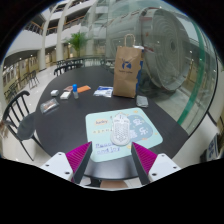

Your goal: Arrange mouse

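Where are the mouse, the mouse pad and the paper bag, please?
mouse [121, 131]: gripper view, middle of its back.
mouse pad [100, 125]: gripper view, bare part beside the mouse.
paper bag [127, 73]: gripper view, its front face.

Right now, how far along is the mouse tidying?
Done: the white mouse already lies on the mouse mat on the round dark table. In hand: nothing; the gripper is open, jaws just short of the mouse. Left: any final straightening.

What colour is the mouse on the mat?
White, seen in the gripper view: the mouse sits on the mouse mat, just ahead of the open fingers.
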`<state>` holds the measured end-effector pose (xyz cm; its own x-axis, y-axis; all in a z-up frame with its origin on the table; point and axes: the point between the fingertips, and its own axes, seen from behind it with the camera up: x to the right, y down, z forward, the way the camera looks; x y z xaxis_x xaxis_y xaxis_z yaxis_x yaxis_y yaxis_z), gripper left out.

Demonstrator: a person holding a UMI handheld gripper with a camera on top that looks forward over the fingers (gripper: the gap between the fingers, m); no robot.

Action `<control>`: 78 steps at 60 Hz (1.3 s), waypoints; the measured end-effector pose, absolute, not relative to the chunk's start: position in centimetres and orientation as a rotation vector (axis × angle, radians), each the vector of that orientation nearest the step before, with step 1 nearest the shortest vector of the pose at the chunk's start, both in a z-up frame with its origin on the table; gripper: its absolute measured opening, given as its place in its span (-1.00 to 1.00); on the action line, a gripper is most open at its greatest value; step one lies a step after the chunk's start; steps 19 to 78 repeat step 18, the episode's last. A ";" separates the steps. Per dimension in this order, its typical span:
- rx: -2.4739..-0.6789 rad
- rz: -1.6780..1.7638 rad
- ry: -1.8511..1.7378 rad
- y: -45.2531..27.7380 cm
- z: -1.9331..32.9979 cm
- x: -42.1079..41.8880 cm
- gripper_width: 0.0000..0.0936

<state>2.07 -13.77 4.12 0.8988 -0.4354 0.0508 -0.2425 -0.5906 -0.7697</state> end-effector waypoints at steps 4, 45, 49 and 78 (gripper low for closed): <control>-2.204 -0.265 0.485 -15.8 4.7 -0.7 0.74; -2.182 -0.299 0.469 -20.7 6.5 -7.0 0.74; -2.182 -0.299 0.469 -20.7 6.5 -7.0 0.74; -2.182 -0.299 0.469 -20.7 6.5 -7.0 0.74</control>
